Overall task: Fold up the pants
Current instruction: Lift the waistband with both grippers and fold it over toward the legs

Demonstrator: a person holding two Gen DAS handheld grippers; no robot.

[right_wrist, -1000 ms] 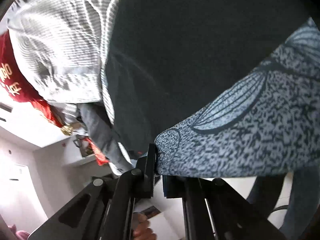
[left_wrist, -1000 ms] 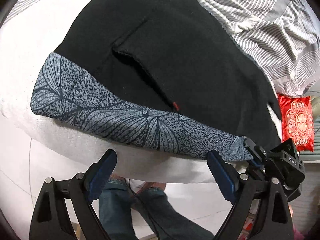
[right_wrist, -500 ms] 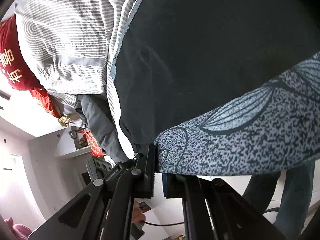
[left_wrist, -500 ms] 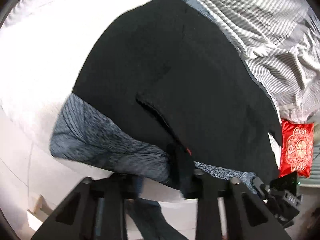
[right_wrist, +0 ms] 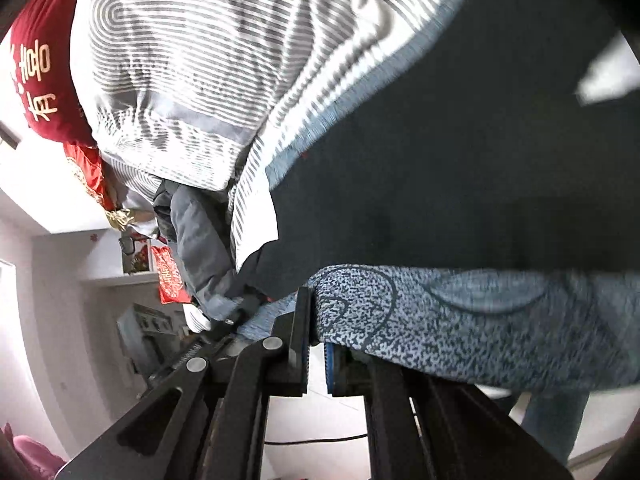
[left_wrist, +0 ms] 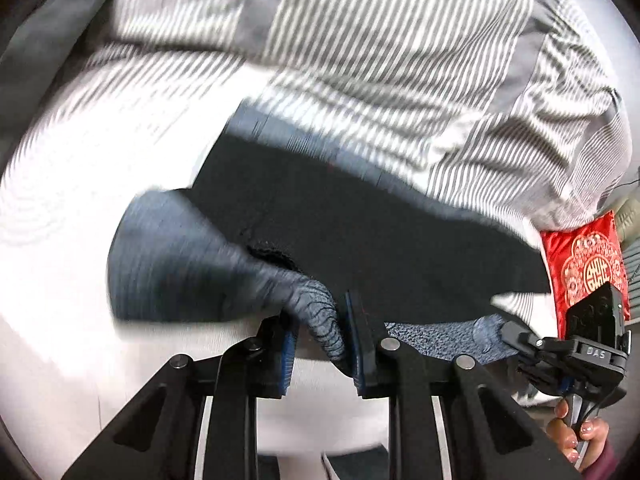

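Bed with striped quilt [left_wrist: 360,40], black pants [left_wrist: 360,240] spread on it.
Left tongs [left_wrist: 320,340] and right tongs [right_wrist: 316,348] each clench the patterned hem [right_wrist: 460,320]; fold under way, next carry it across evenly.

Bright, diffuse light throughout; no hard shadows are seen. White bedding [left_wrist: 68,216] is blown out to featureless glare at the left of the left wrist view. Heavy motion smear is noted on the striped duvet [left_wrist: 360,60] and the pants [left_wrist: 360,232]. In the right wrist view the patterned waistband [right_wrist: 460,312] is sharp near centre, smeared rightward. Strong fisheye bending and dark corner vignetting are recorded in both.
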